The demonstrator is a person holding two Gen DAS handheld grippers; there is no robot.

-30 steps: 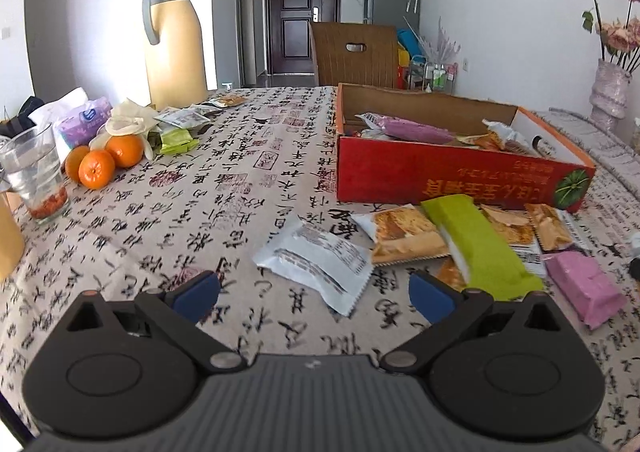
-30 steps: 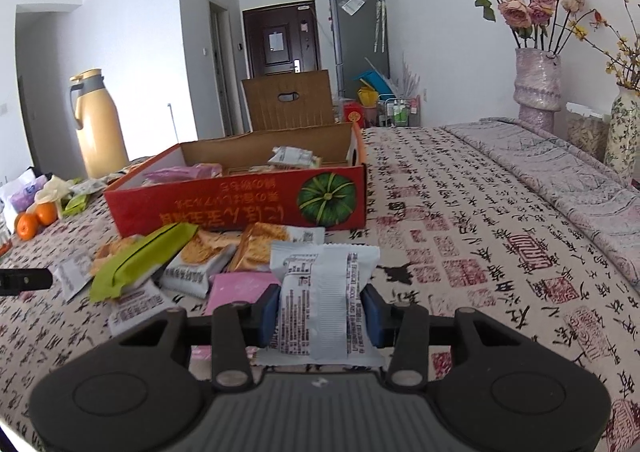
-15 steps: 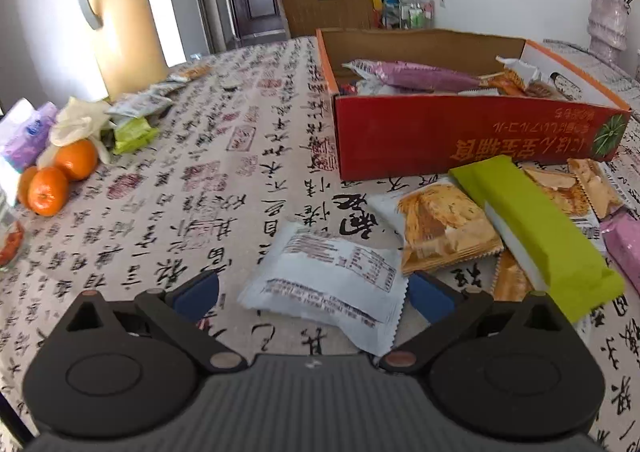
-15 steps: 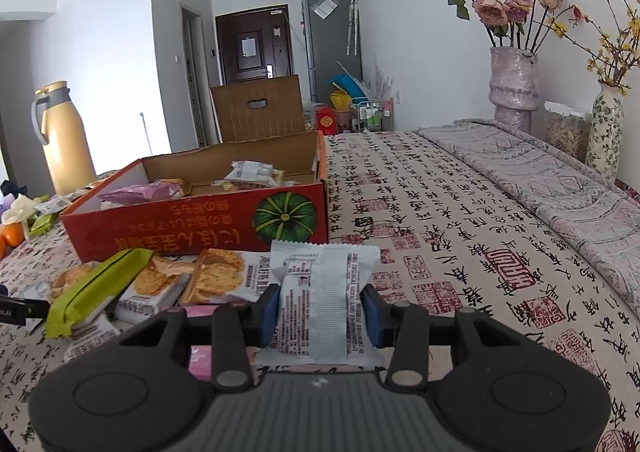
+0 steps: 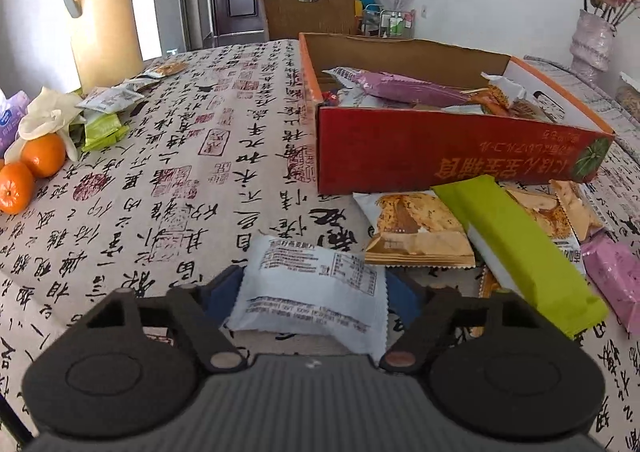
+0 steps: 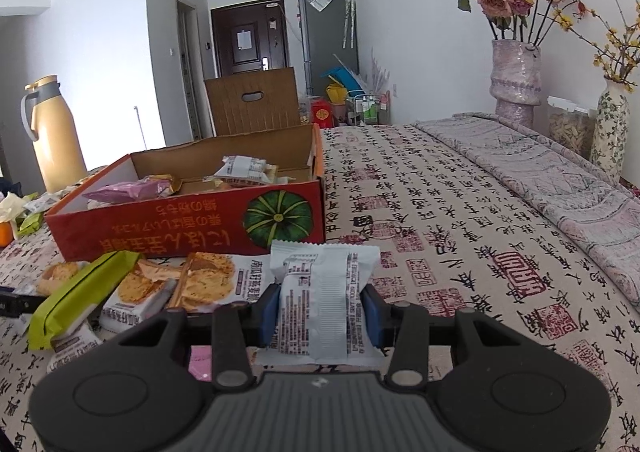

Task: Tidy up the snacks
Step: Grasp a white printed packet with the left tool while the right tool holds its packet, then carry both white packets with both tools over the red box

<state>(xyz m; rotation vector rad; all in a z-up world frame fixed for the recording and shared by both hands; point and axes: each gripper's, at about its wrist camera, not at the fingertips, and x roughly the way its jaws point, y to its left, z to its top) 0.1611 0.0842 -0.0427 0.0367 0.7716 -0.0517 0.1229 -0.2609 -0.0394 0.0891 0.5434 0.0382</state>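
Observation:
A white snack packet (image 5: 312, 284) lies on the calligraphy tablecloth between the blue pads (image 5: 222, 292) of my left gripper (image 5: 312, 298). Its jaws are closing and the pads meet the packet's two ends. My right gripper (image 6: 320, 310) is shut on another white packet (image 6: 324, 304), held upright above the table. The red cardboard box (image 5: 440, 156) with several snacks inside stands just beyond; in the right wrist view the red box (image 6: 180, 228) is to the left. Loose snacks lie before it: a green bar (image 5: 516, 252), biscuit packs (image 5: 416, 228) and a pink pack (image 5: 612, 272).
Oranges (image 5: 28, 168), small packets and a tan thermos jug (image 5: 104, 12) stand at the left of the table. Flower vases (image 6: 516, 80) and a folded grey cloth (image 6: 560, 180) occupy the right side. A brown cardboard box (image 6: 252, 100) stands behind the table.
My left gripper moved forward and down over the white packet, and its jaws narrowed from wide apart until the pads reached the packet's ends. The right gripper kept its packet and drifted slightly.

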